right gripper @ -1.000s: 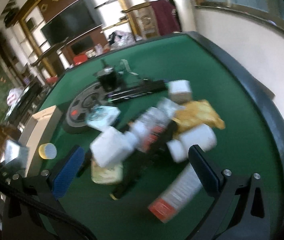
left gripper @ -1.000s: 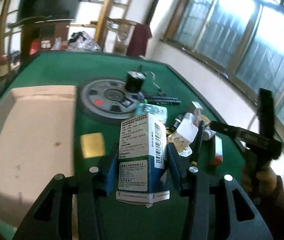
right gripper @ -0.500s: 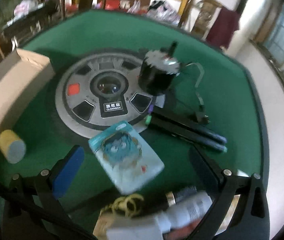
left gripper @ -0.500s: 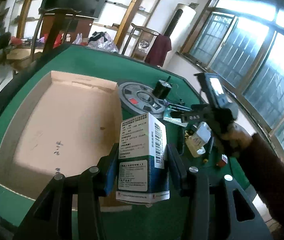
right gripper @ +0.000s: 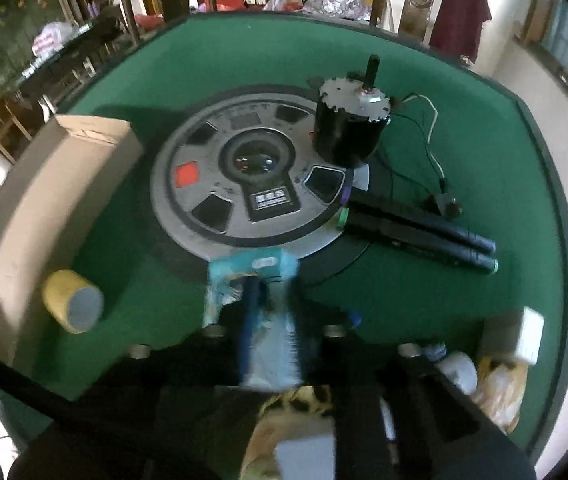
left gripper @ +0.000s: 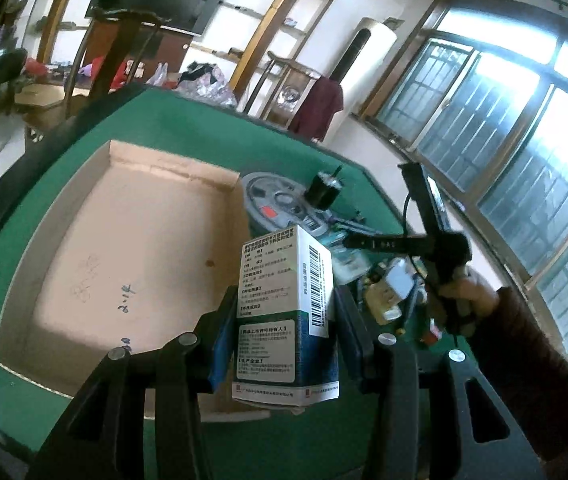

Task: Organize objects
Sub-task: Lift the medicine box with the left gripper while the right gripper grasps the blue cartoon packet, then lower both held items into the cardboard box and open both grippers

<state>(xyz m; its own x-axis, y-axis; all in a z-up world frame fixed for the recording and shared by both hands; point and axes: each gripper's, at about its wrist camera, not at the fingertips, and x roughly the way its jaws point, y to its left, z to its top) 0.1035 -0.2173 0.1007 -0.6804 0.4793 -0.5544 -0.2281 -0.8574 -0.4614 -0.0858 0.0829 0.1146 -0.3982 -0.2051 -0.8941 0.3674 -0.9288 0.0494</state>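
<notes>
My left gripper (left gripper: 284,328) is shut on a white and teal medicine box (left gripper: 286,312), held upright above the near right edge of an open cardboard box (left gripper: 124,248) on the green table. My right gripper (right gripper: 272,320) is shut on a light blue tissue pack (right gripper: 252,280) at the near rim of the grey round disc (right gripper: 252,172). In the left wrist view the right gripper (left gripper: 436,248) hangs over the pile of small items (left gripper: 388,288).
A black motor with wires (right gripper: 350,120) stands on the disc. Two black markers (right gripper: 416,232) lie to its right. A yellow tape roll (right gripper: 72,300) lies beside the cardboard box wall (right gripper: 44,200). Bottles and a yellow bag (right gripper: 496,376) lie at right.
My left gripper has lifted the medicine box and swung left over the cardboard box. My right gripper moved forward over the pile and closed on the tissue pack.
</notes>
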